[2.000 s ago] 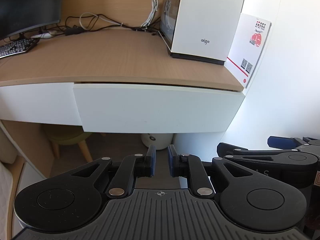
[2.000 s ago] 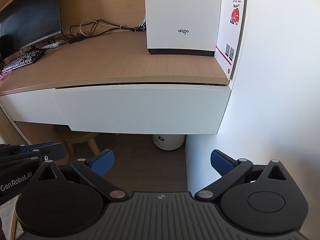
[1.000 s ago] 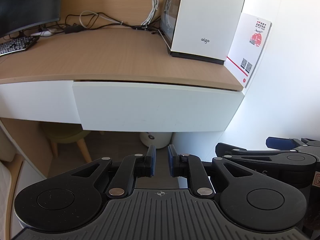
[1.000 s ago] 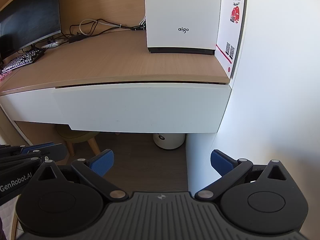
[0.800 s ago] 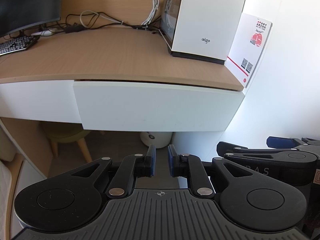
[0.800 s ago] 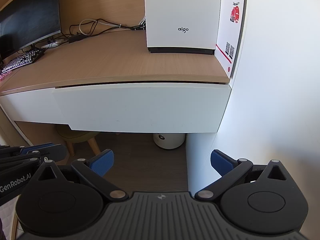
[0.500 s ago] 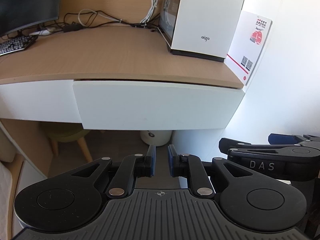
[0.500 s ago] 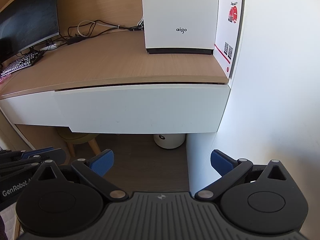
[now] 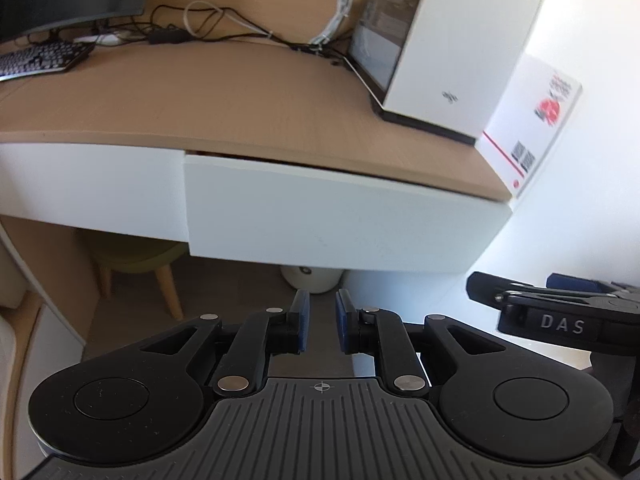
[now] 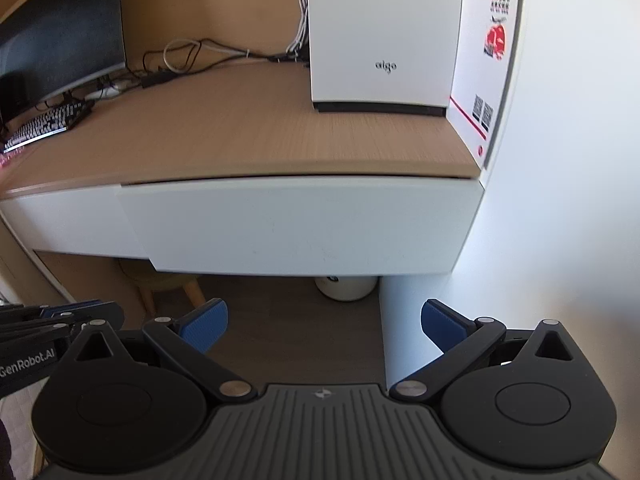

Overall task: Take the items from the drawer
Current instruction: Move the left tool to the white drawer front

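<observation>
The white drawer front [image 9: 340,224] [image 10: 300,224] sits under the right end of the wooden desk top [image 10: 240,136]. It stands slightly proud of the white panel beside it, and its contents are hidden. My left gripper [image 9: 322,304] hovers below and in front of the drawer, its blue pads [image 9: 301,320] drawn together to a narrow gap with nothing between them. My right gripper [image 10: 324,316] hangs at a similar distance, wide open and empty. Each gripper shows at the edge of the other's view: the right gripper [image 9: 560,312], the left gripper [image 10: 52,320].
A white computer case [image 10: 384,32] and a red-and-white card [image 10: 488,72] stand on the desk's right end, against a white wall. A monitor [image 10: 60,40], a keyboard [image 10: 44,124] and cables lie to the left. Under the desk are a green stool [image 9: 136,252] and a white round bin [image 10: 346,286].
Both grippers have moved a little closer to the desk and higher, and the left view has tilted. Neither gripper's jaws have changed. The drawer has not moved.
</observation>
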`<state>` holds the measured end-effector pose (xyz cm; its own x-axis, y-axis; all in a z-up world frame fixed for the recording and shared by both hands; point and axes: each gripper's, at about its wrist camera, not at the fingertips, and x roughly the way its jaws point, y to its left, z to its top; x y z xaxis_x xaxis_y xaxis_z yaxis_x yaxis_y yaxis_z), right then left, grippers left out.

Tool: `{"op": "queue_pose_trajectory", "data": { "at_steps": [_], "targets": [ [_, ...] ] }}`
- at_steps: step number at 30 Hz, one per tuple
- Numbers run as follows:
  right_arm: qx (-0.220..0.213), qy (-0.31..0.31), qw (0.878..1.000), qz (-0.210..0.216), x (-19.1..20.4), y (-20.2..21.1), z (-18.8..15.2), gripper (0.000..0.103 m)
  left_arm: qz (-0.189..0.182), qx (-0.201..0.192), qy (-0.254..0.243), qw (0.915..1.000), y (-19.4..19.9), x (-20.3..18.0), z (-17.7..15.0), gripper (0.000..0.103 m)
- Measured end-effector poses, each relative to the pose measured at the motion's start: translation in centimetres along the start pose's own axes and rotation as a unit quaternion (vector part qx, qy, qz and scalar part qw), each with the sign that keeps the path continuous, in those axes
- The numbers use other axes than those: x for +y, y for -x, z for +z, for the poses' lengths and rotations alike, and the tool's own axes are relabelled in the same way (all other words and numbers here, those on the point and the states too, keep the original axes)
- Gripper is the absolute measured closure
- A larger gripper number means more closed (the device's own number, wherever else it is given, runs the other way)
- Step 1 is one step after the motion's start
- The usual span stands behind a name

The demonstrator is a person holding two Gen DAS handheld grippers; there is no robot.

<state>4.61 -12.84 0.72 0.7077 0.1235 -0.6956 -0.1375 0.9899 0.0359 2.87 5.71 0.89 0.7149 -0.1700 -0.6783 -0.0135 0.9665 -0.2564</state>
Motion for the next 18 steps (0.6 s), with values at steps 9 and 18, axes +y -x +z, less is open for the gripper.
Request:
{"op": "queue_pose_trajectory", "data": {
  "at_steps": [9,18],
  "targets": [
    [-0.044,-0.025,0.999,-0.011,2.3,-0.4,1.7,0.000,-0.043,-0.038,0.065,0.9962,-1.2,5.3,1.0,0.087],
    [-0.030,-0.020,0.999,-0.014,1.0,-4.6,3.8,0.000,-0.044,-0.009,0.058,0.9973,-6.4,5.6,4.1,0.087]
  ]
}}
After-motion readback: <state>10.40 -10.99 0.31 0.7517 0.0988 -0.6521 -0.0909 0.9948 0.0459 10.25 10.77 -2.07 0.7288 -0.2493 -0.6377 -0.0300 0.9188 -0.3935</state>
